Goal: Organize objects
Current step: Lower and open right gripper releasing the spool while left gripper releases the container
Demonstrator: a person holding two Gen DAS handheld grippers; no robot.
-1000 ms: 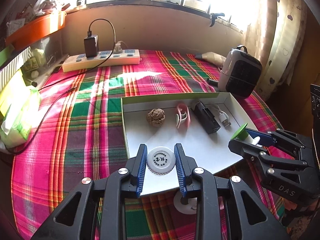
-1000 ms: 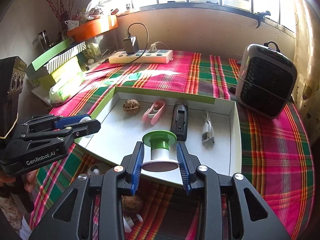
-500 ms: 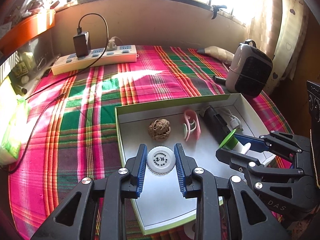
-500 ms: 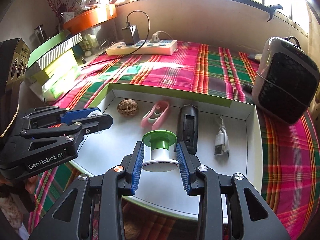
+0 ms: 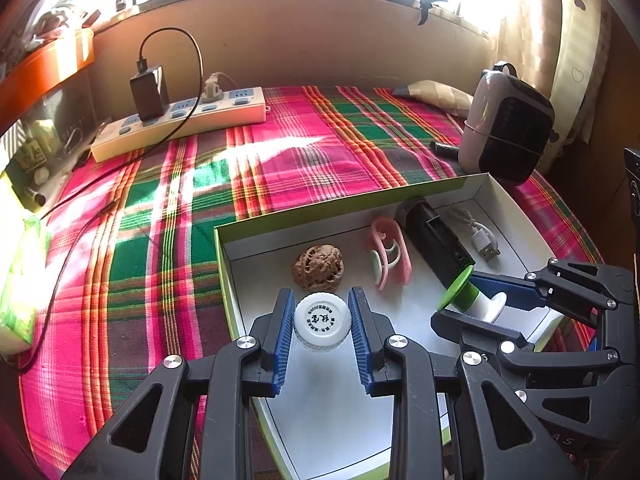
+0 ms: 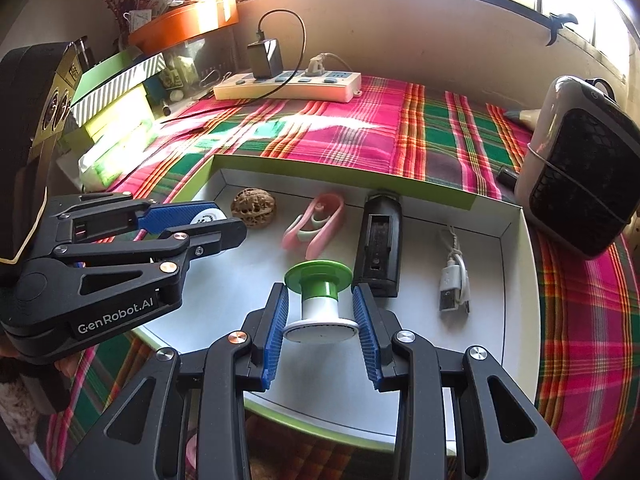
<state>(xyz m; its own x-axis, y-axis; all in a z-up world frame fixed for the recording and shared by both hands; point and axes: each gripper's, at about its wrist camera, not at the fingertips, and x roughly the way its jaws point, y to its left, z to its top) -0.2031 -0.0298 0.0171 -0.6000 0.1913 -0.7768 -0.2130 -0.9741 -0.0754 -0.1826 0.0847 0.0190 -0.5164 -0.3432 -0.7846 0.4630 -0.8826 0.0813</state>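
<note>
Both grippers had advanced over the shallow white cardboard box with green rim (image 5: 224, 248) since the earlier frame. My left gripper (image 5: 322, 322) was clenched on one round white screw cap (image 5: 322, 321), just short of the wrinkled brown walnut (image 5: 318, 267). My right gripper (image 6: 320, 314) gripped one green-topped white spool (image 6: 319, 300). Box floor counted: one walnut, one pink clip (image 6: 314, 226), one black battery holder (image 6: 378, 248), one white USB cable (image 6: 454, 280).

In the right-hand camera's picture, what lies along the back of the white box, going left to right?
Walnut → pink clip → black device → white USB cable.
</note>
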